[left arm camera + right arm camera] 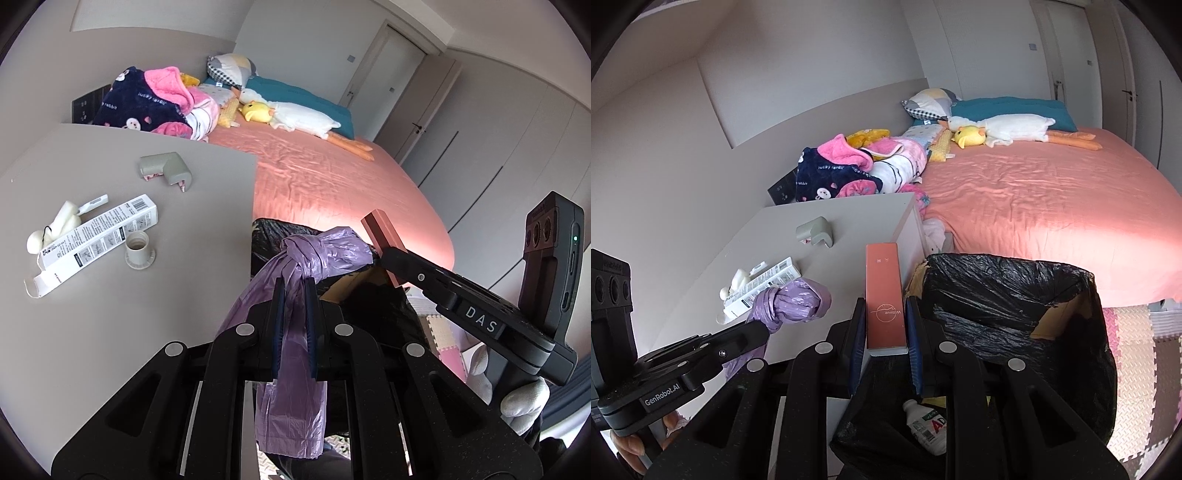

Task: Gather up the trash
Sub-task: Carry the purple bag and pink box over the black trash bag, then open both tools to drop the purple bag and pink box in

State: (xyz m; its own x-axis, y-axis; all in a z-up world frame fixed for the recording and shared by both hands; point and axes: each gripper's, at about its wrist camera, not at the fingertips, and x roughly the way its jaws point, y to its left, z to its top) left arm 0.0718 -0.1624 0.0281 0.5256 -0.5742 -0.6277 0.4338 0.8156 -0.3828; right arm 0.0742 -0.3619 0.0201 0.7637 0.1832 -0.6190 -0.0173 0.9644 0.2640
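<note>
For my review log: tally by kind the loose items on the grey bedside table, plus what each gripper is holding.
On the table:
Grey corner guard: 1
White printed carton: 1
White cap: 1
White foam piece: 1
Small white tube: 1
Held:
Knotted purple bag, left gripper: 1
Pink box, right gripper: 1
Total: 7

Your grey surface (147, 295) carries a white carton (99, 230), a small cap (140, 251), a grey corner guard (166, 170) and white foam pieces (55, 229).
</note>
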